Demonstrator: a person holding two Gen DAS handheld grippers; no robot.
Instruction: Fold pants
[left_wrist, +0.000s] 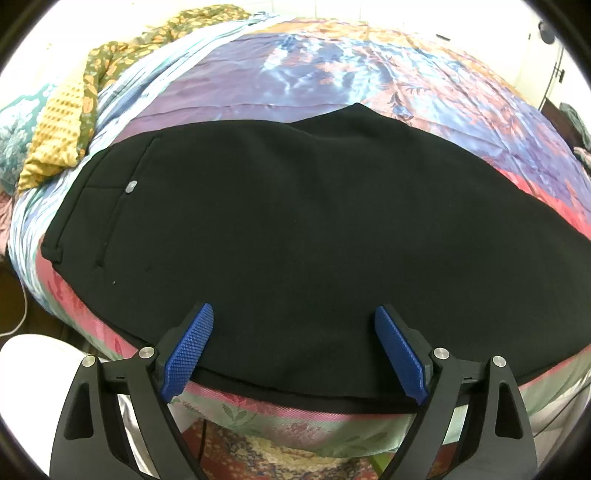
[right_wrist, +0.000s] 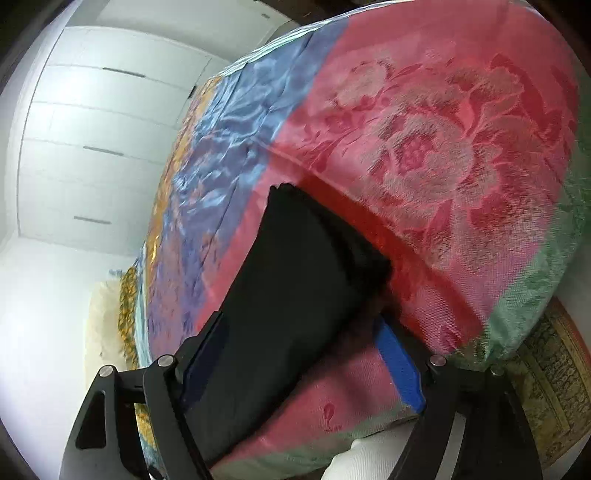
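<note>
We hover our left gripper (left_wrist: 293, 347), wide open and empty, over the pants (left_wrist: 295, 229); right gripper (right_wrist: 303, 354) straddles the leg end, unclamped, ready to fold.

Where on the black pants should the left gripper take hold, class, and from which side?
Grip the black pants at the near hem edge, coming in from the bed's near side: that edge lies flat along the bedspread border, right beneath the open left gripper.
</note>
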